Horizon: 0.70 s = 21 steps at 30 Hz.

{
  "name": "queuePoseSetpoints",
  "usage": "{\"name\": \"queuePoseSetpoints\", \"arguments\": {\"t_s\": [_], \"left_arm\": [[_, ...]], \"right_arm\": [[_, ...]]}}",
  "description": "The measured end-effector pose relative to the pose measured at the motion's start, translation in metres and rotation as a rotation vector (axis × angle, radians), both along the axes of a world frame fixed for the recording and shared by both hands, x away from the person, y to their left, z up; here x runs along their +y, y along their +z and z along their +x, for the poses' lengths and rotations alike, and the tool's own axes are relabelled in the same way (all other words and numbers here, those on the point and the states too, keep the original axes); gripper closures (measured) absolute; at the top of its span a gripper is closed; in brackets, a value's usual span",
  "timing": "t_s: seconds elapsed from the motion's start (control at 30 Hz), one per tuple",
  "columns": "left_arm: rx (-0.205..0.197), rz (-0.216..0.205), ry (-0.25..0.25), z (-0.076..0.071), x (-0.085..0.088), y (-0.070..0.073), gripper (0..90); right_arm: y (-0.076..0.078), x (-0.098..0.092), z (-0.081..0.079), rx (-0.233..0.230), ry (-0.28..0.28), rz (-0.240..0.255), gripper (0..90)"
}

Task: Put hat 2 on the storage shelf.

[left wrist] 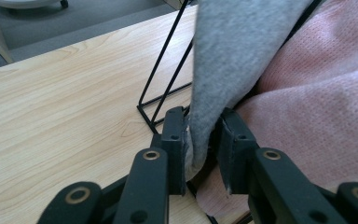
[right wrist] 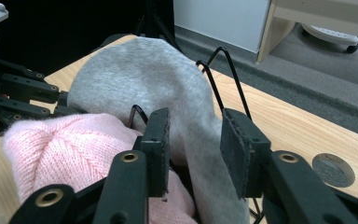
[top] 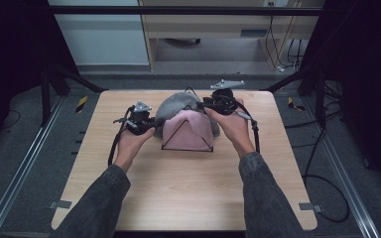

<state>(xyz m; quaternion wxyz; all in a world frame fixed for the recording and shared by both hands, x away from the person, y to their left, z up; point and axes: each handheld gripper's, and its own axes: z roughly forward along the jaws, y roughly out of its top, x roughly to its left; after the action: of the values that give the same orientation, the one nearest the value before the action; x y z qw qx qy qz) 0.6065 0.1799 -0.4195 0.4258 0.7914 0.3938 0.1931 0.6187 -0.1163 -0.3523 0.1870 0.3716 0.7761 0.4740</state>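
A grey cloth point(top: 176, 105) is draped over a black wire rack point(top: 187, 135), behind a pink knitted cloth point(top: 188, 130), near the worktop's point(top: 188, 193) far edge at twelve o'clock. Left claw point(left wrist: 204, 140), at the rack's nine o'clock, stands narrowly parted with a grey fold between its pads (one pad touching, no squeeze). Right claw point(right wrist: 193, 149), at two o'clock, is parted wider around the grey edge, not gripping.

Grey cloth point(top: 176, 106) draped over wire rack point(top: 187, 139) (beside pink knit point(top: 191, 130)).
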Motion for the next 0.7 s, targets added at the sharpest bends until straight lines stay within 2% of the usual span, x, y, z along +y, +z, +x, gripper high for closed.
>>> {"name": "queuePoseSetpoints", "arguments": {"t_s": [0.17, 0.33, 0.43, 0.5, 0.7], "left_arm": [[-0.003, 0.005, 0.008, -0.001, 0.002, 0.0, 68.4], [-0.008, 0.003, 0.006, -0.004, 0.002, 0.003, 57.6], [-0.017, 0.016, -0.001, -0.008, 0.002, 0.006, 52.6], [-0.042, 0.044, 0.002, -0.012, 0.002, 0.011, 45.6], [-0.058, 0.052, 0.006, -0.018, 0.007, 0.021, 36.8]], "right_arm": [[-0.002, -0.005, -0.002, 0.0, -0.002, 0.002, 60.1], [0.0, -0.01, -0.007, -0.007, -0.023, 0.009, 54.6], [0.001, -0.011, -0.008, -0.013, -0.025, 0.01, 52.5], [0.003, -0.012, -0.01, -0.019, -0.029, 0.011, 50.0], [0.007, -0.013, -0.013, -0.025, -0.036, 0.02, 46.8]]}}
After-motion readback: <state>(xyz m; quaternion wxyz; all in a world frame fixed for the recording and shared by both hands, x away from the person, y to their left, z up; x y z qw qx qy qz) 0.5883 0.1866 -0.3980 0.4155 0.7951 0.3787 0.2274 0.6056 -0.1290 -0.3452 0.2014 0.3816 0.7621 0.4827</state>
